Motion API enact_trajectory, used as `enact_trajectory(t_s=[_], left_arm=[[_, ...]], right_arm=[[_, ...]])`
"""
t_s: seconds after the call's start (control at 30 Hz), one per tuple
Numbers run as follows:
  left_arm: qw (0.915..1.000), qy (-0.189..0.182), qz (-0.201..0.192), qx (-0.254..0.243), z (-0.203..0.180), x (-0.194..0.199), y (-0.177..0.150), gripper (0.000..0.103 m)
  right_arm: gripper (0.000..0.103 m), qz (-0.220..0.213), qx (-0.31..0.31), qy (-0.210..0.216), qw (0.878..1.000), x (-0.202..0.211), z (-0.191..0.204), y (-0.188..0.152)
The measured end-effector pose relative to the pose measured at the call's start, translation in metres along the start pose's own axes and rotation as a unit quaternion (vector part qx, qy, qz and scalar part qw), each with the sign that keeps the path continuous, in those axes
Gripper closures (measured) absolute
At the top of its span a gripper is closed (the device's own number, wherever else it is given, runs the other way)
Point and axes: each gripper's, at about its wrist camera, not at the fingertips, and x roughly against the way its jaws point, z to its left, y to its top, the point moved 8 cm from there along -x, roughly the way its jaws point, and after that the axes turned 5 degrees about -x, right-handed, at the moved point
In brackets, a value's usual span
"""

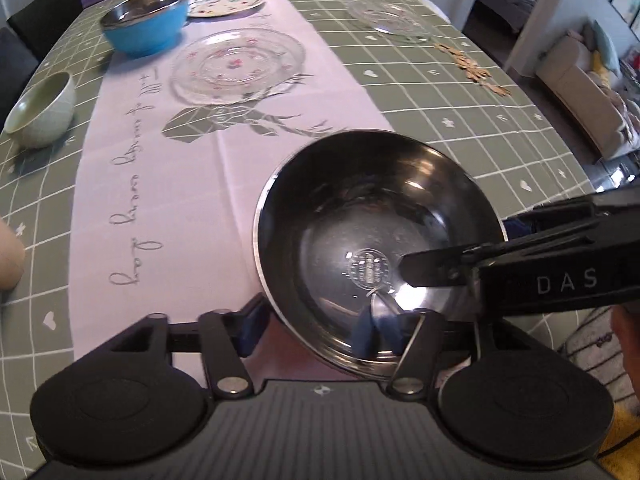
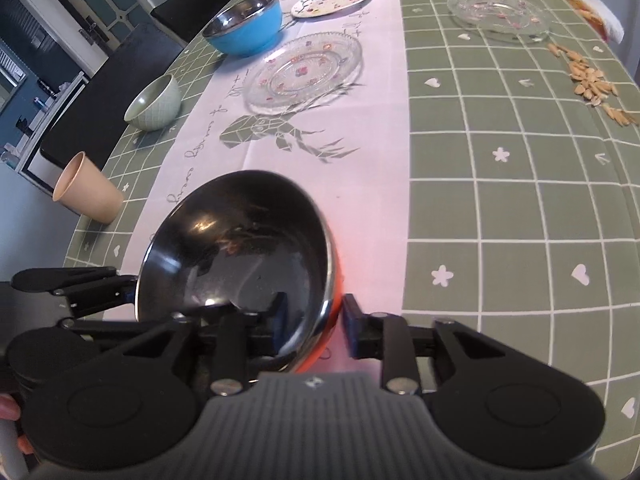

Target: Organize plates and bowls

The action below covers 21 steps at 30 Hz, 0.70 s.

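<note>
Steel bowl [image 1: 380,248] with orange outside, tilted at the near end of the table runner [image 1: 208,184], both grippers at its rim.

Left gripper [image 1: 336,316] stands open, rim between its fingers, pads off it. Right gripper [image 2: 312,320] likewise open, one finger inside the bowl, one outside (no grip seen). Further up the runner: glass plate [image 2: 304,72], blue bowl [image 2: 244,24], painted plate [image 2: 332,0]. Green bowl [image 2: 154,102] and paper cup [image 2: 88,188] on the checked tablecloth [image 2: 500,200].
</note>
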Motion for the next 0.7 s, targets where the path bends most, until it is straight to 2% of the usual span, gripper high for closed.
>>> enact_trajectory(t_s=[0.07,0.13,0.2,0.23,0.43,0.7], left_arm=[[0.9997,0.004,-0.016,-0.016,-0.003,0.005,0.002,0.026],[0.9986,0.021,-0.035,-0.032,-0.003,0.011,0.004,0.02],[0.997,0.041,-0.054,-0.039,-0.001,0.017,0.006,0.019],[0.9962,0.05,-0.06,-0.04,0.001,0.02,0.006,0.018],[0.994,0.064,-0.085,-0.026,0.012,0.037,0.013,0.017],[0.9863,0.067,-0.151,-0.001,0.028,0.073,0.033,0.016]], right_arm=[[0.032,-0.008,0.004,0.002,1.0,0.002,0.001,0.001],[0.03,-0.025,0.017,0.002,1.0,0.007,0.003,0.003],[0.018,-0.04,0.019,0.004,0.999,0.012,0.003,0.007],[0.016,-0.047,0.016,0.007,0.999,0.015,0.002,0.009],[0.014,-0.081,-0.012,0.023,0.996,0.033,-0.004,0.025],[0.012,-0.118,-0.02,0.044,0.992,0.056,-0.001,0.044]])
